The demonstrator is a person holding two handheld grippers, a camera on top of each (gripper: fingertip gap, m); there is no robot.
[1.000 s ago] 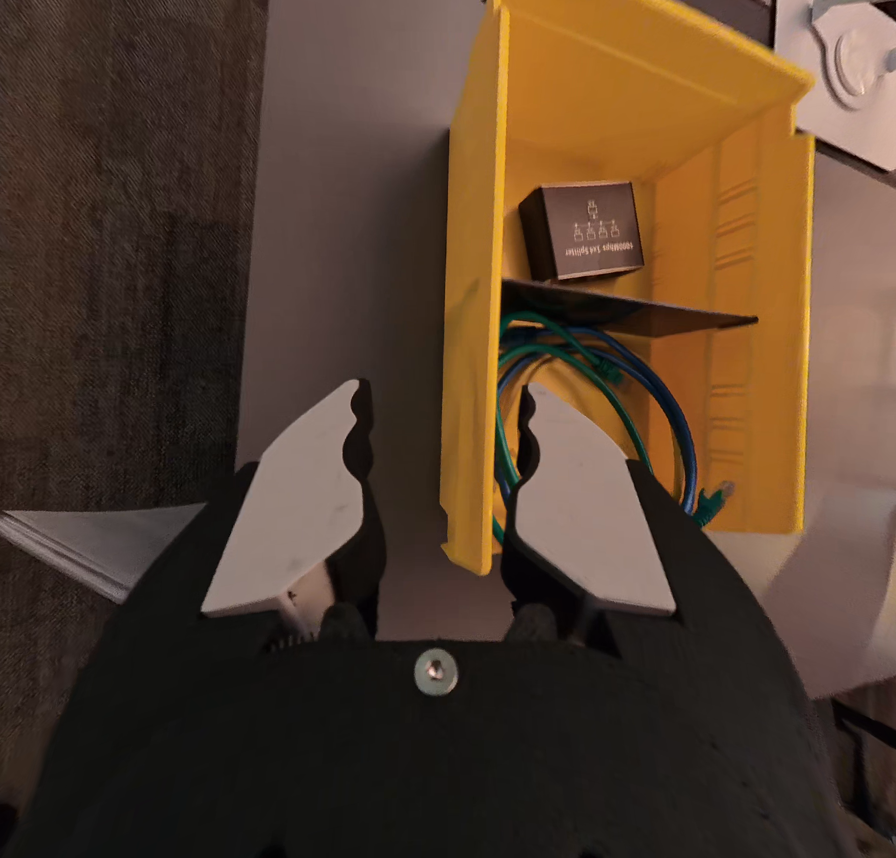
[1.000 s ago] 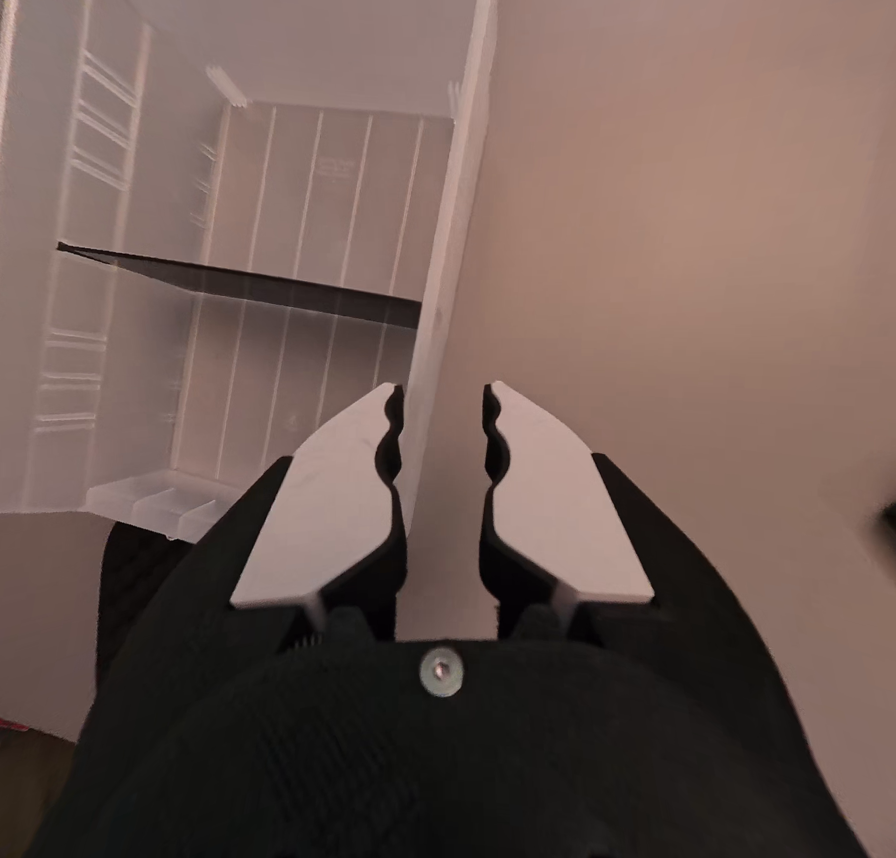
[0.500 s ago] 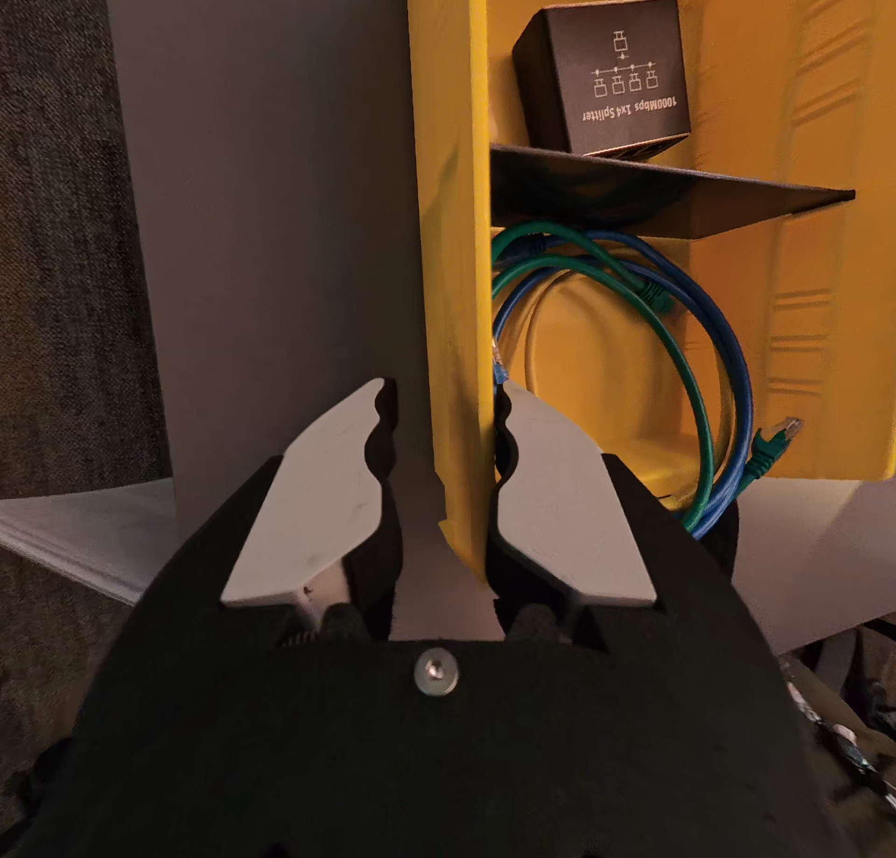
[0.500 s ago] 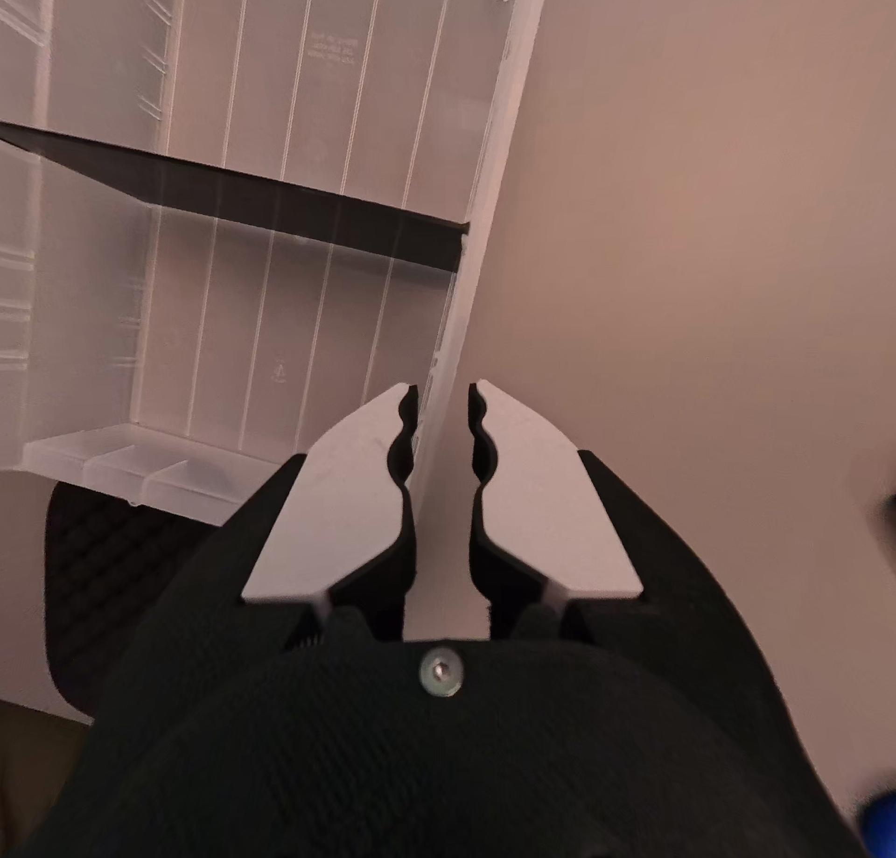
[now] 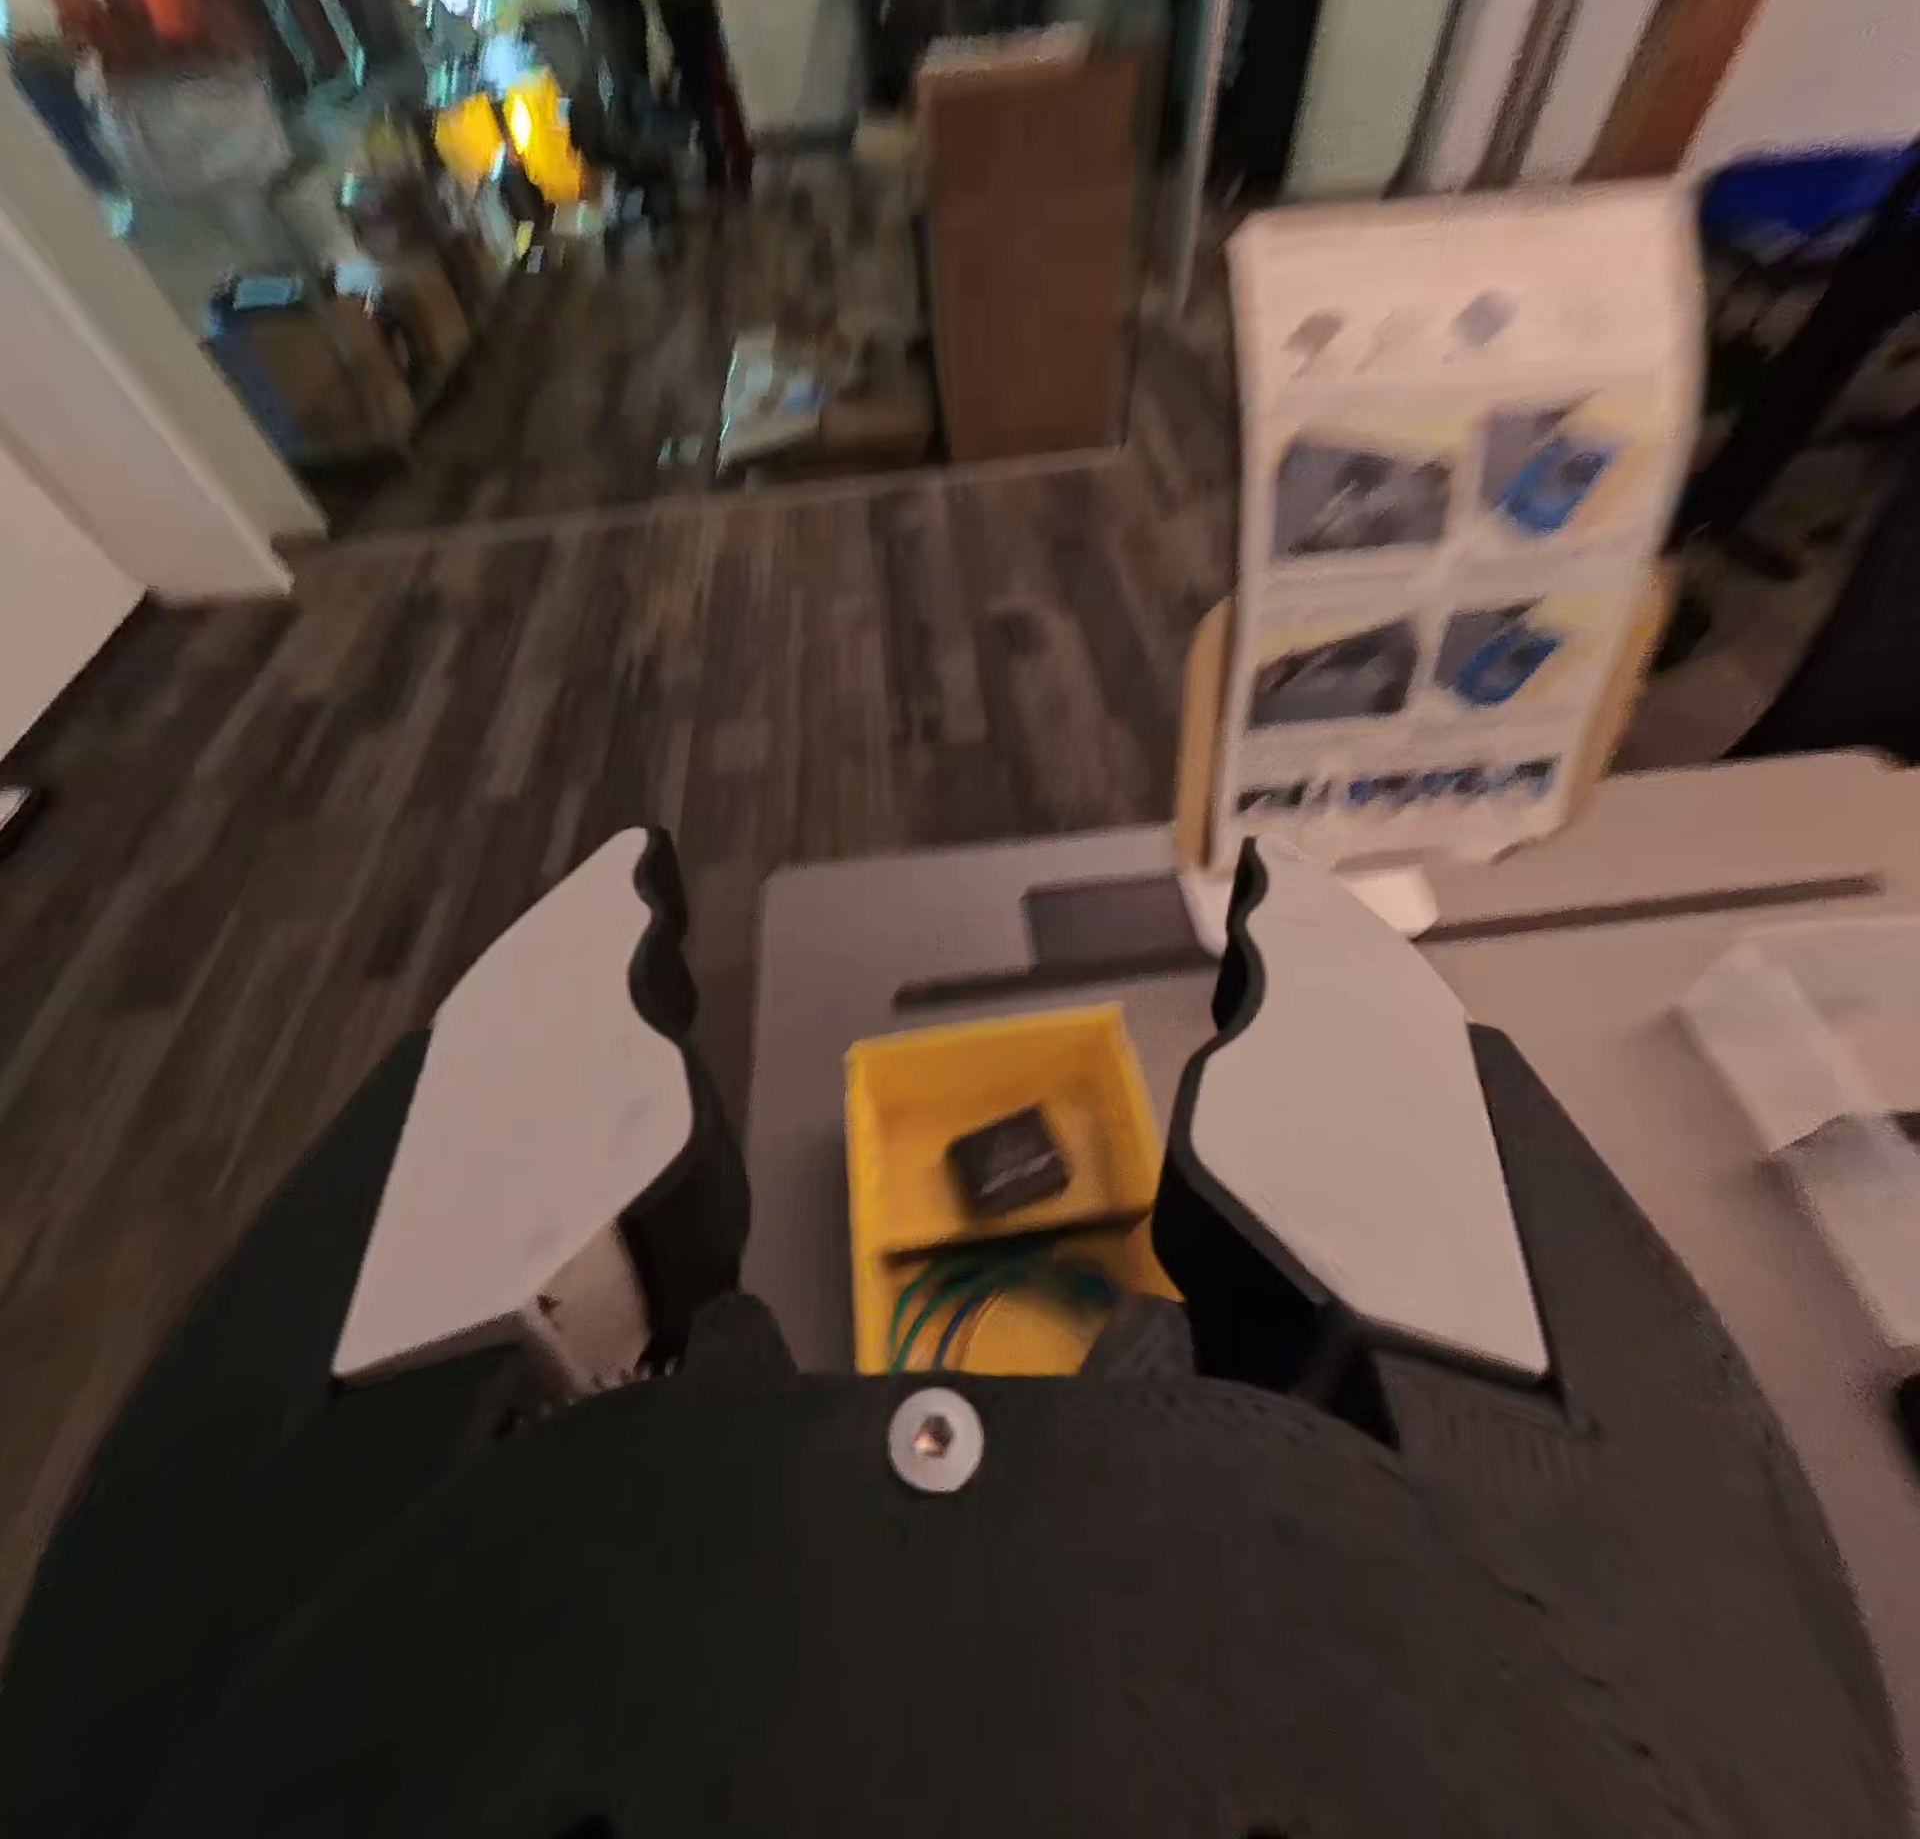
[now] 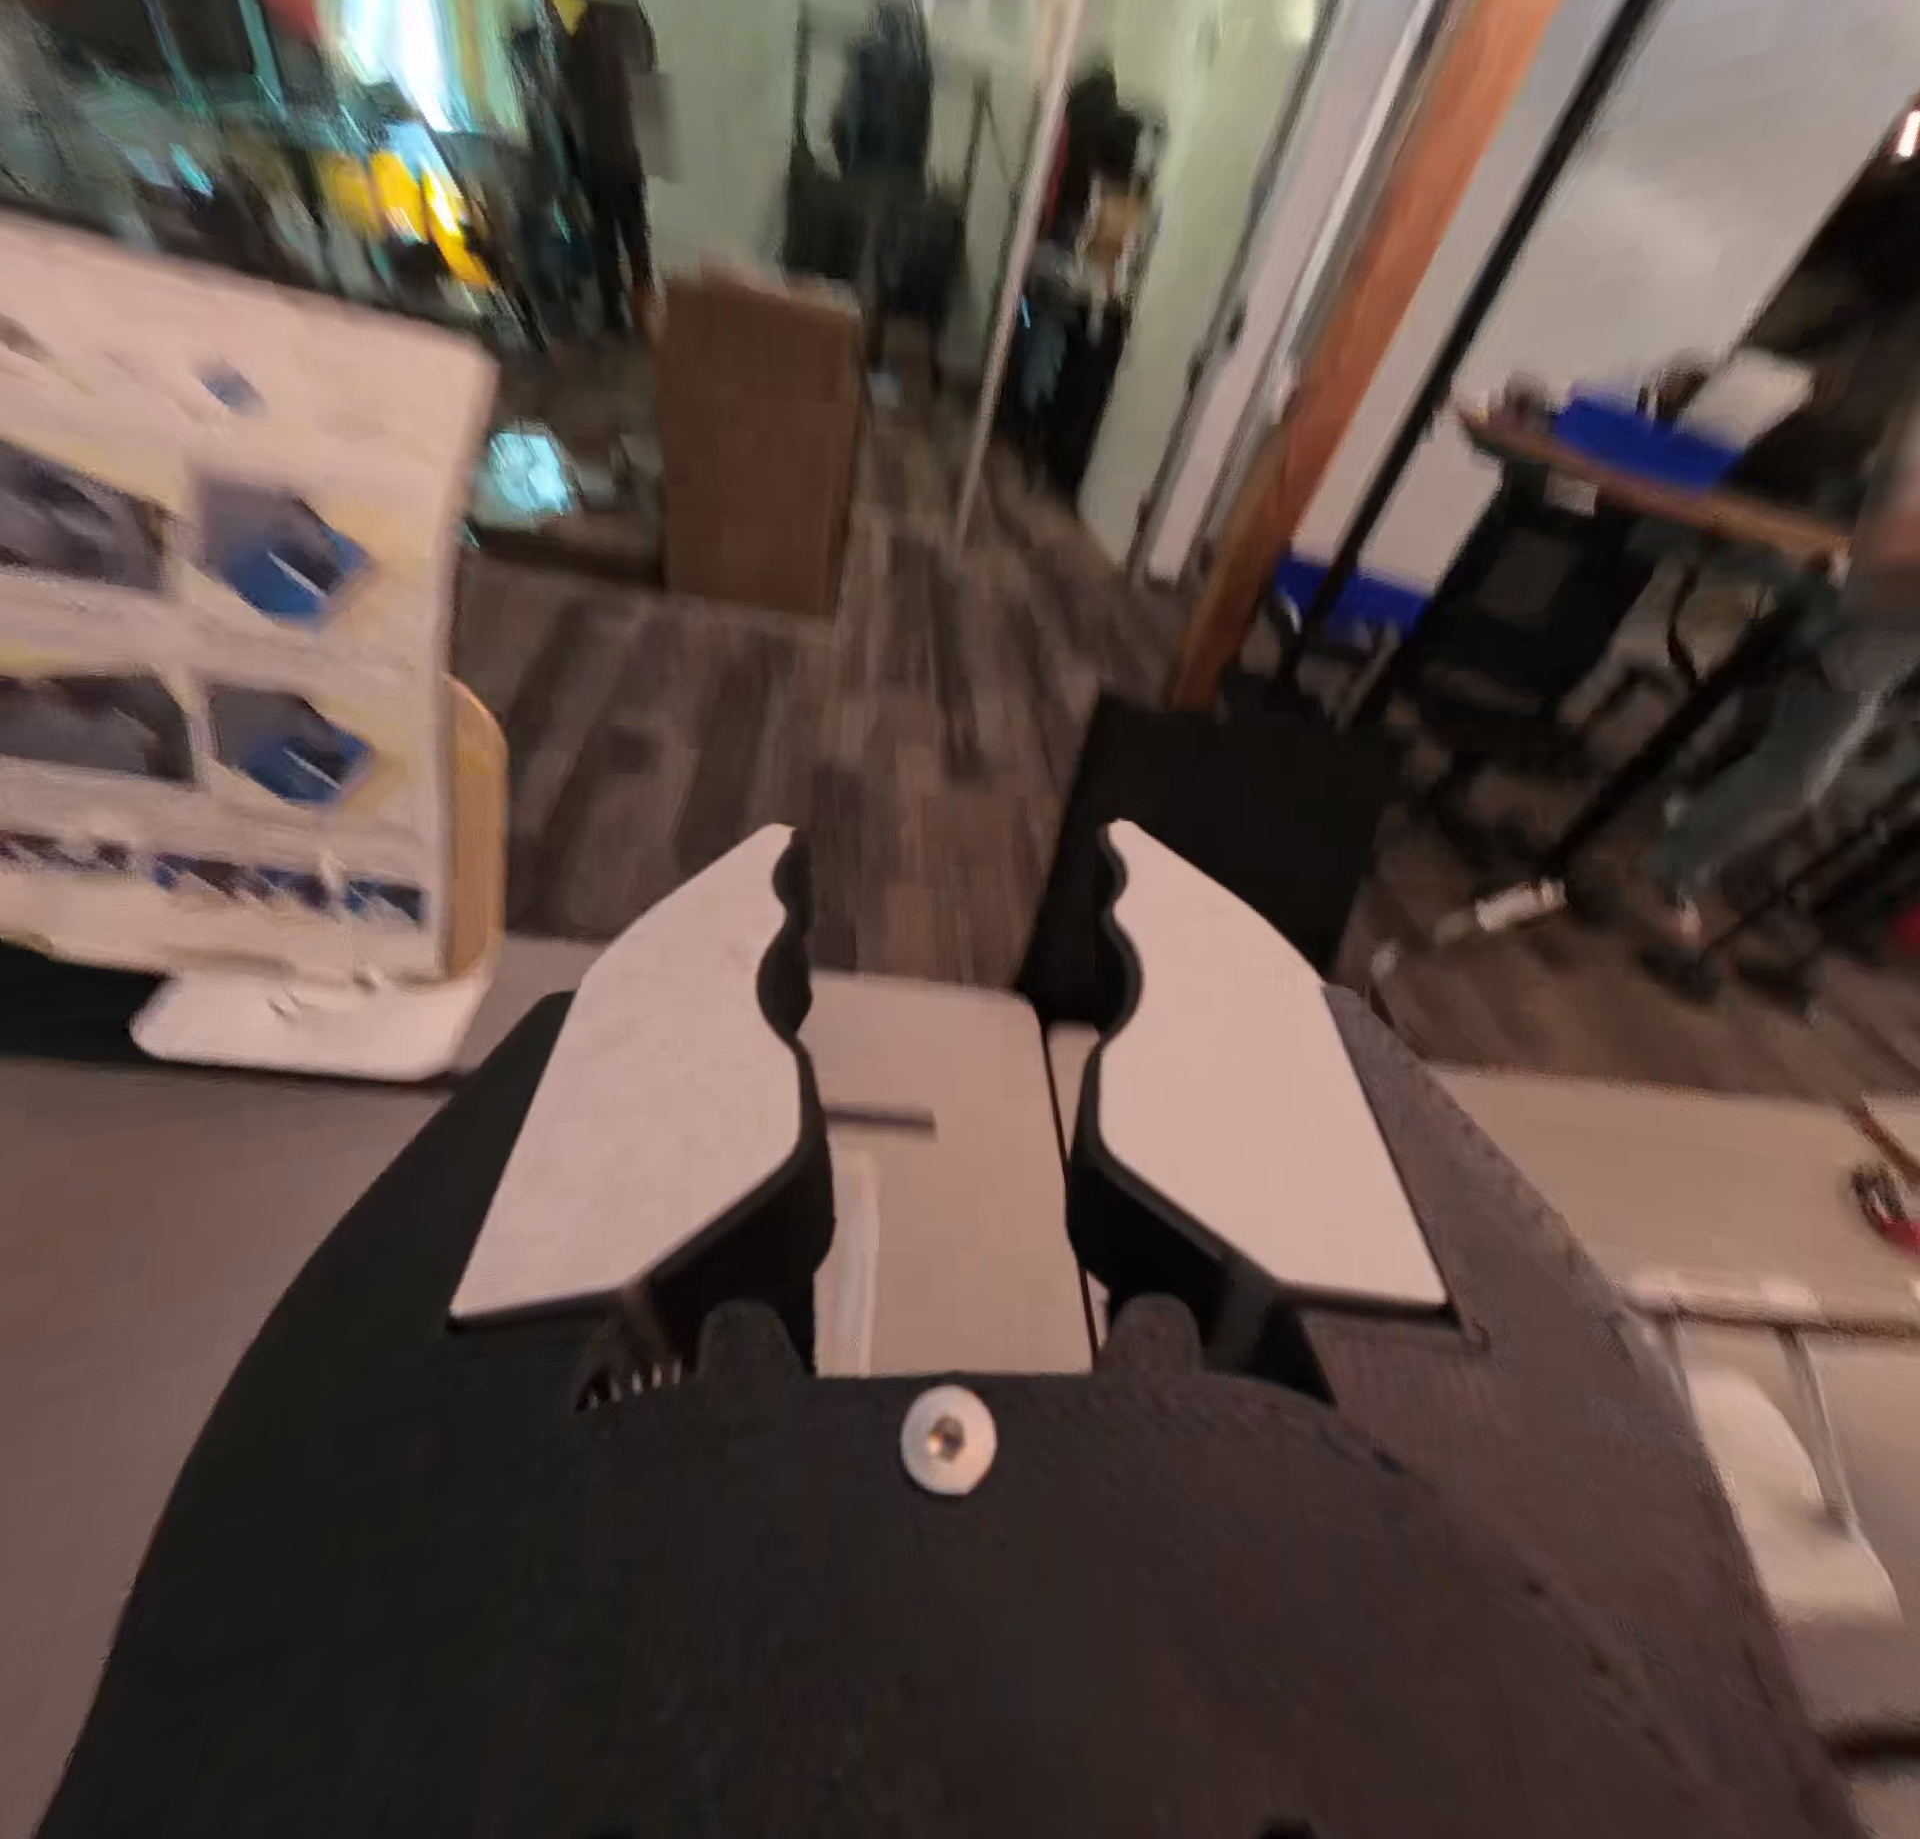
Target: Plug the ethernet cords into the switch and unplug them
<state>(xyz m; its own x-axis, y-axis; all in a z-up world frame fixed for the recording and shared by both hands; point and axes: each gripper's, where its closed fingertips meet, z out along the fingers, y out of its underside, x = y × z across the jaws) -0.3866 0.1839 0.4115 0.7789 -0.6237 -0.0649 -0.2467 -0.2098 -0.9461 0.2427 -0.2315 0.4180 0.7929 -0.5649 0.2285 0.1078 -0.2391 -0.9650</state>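
**Both grippers pull back from the bins, empty**

The left gripper (image 5: 951,854) now hangs above and behind the yellow plastic bin (image 5: 997,1046), its jaws spread wide with nothing between them. Half a second ago its right finger was pressed against the bin's side wall; that contact is gone and the view has swung up to take in the dark wood-plank floor (image 5: 623,667) and a white printed instruction sheet on a stand (image 5: 1455,542). The picture is blurred, which suggests a fast lift.

The small black box-shaped switch (image 5: 1010,1174) sits in the bin's far compartment, beyond a dark divider. The coiled green and blue ethernet cords (image 5: 977,1290) lie in the near compartment, just under the gripper's body, unplugged.

The right gripper (image 6: 951,854) has likewise left the clear bin it straddled a moment ago. Its jaws stand moderately apart, gripping nothing, over the grey table top (image 6: 935,1062).

As a judgement, the bins have just been set in place and the plugging has not begun; the next move calls for a reach down to the switch or a cord plug.
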